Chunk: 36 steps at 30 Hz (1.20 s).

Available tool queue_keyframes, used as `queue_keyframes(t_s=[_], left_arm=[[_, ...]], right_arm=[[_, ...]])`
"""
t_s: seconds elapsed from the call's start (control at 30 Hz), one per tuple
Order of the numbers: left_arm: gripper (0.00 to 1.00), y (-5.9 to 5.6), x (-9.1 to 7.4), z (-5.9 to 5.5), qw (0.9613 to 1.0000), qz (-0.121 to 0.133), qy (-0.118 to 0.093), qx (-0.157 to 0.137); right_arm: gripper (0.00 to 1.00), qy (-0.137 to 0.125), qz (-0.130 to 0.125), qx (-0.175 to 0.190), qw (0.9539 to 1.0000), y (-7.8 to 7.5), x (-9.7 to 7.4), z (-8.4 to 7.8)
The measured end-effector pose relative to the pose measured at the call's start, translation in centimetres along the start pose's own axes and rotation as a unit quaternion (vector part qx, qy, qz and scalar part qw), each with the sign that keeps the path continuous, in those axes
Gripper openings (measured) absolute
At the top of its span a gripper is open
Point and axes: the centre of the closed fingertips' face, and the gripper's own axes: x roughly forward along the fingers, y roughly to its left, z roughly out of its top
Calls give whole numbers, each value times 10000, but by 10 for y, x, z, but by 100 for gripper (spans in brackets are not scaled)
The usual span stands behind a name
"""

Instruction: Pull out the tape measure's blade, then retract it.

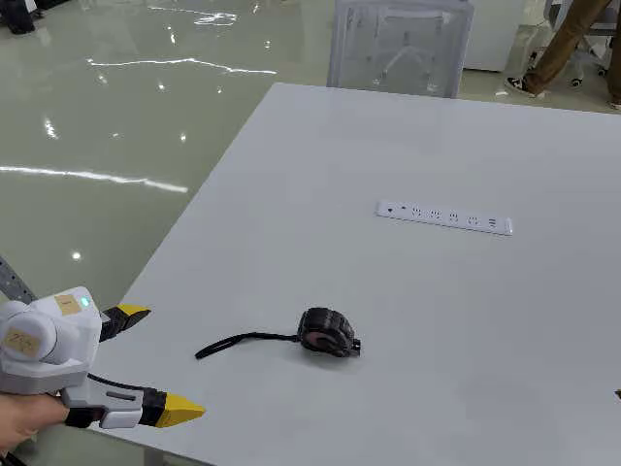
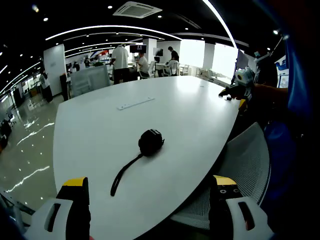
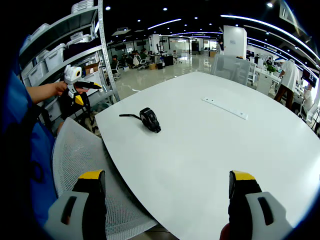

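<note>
While both jaw pairs gape wide and hold nothing, left gripper (image 1: 153, 361) hangs off the table's (image 1: 408, 136) near corner and right gripper (image 3: 167, 175) off its edge, with the rounded black tape measure (image 1: 328, 332) lying on the smooth white top, thin strap (image 1: 238, 342) trailing toward left gripper, flat power strip (image 1: 443, 217) beyond.

left tongs (image 1: 160, 361) gaping, right tongs (image 3: 167, 176) gaping

A power strip (image 1: 443, 218) lies on the white table (image 1: 291, 243), chair (image 1: 398, 44) beyond.

table (image 1: 456, 320) bears tape measure (image 1: 328, 332) (black) and power strip (image 1: 443, 217).
</note>
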Motion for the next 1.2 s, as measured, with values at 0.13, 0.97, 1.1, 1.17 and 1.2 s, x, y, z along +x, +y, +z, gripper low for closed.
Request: queue_keyframes(t_s=[0.13, 0.97, 1.1, 1.17, 1.2], left_arm=[[97, 1, 4, -1, 10000, -36, 7, -11], [95, 6, 33, 5, 9997, -172, 136, 95], [94, 4, 42, 8, 9995, -224, 162, 165], [94, 3, 46, 8, 9993, -258, 181, 197], [94, 2, 49, 9, 9992, -277, 188, 225]], right_arm=[[100, -56, -19, 35, 10000, -2, -3, 6], [96, 86, 175, -75, 9998, -5, 24, 10], [94, 97, 239, -139, 9996, -5, 31, 12], [93, 106, 266, -170, 9994, -5, 35, 13], [93, 111, 291, -184, 9993, -5, 37, 13]])
